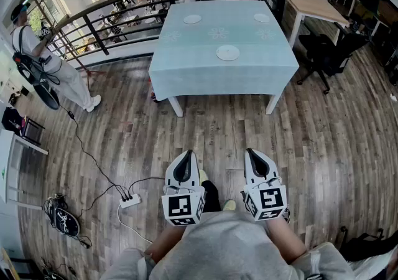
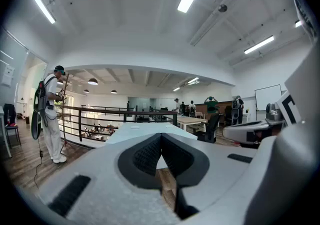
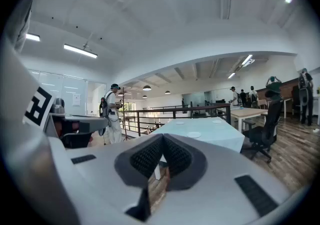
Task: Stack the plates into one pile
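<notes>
Hovering level: left tool, right tool

There are three plates on one table. Two claws show: the left claw and the right claw. One person stands by the railing. One power strip shows too.

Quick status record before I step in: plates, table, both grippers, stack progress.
plates: three, lying apart: near plate, far-left plate, far-right plate
table: blue cloth, ahead of the person
left gripper: shut, empty, short of the table
right gripper: shut, empty, short of the table
stack: not started
</notes>
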Demonstrator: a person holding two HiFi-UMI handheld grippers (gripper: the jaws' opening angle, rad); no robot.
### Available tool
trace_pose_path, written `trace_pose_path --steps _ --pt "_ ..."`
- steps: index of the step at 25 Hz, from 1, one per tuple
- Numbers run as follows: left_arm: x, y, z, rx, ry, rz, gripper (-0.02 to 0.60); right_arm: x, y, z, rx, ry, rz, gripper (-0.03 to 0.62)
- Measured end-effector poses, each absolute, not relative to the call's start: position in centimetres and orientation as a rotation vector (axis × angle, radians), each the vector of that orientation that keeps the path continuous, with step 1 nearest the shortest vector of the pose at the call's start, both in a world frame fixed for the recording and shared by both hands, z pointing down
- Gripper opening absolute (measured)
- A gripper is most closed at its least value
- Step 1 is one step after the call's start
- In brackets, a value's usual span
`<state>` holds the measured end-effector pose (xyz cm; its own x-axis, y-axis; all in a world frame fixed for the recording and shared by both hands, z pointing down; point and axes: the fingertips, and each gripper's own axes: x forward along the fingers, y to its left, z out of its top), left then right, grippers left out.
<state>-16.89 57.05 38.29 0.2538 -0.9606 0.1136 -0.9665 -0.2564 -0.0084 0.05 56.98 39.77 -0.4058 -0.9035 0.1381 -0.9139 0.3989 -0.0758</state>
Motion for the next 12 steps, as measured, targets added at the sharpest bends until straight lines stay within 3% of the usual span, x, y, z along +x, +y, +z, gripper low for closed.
trace_pose_path --steps 12 --pt "-14.5 56.6 37.5 2.511 -1.842 0.146 0.017 2.6 56.8 39.0 1.733 -2.548 0.180 0.026"
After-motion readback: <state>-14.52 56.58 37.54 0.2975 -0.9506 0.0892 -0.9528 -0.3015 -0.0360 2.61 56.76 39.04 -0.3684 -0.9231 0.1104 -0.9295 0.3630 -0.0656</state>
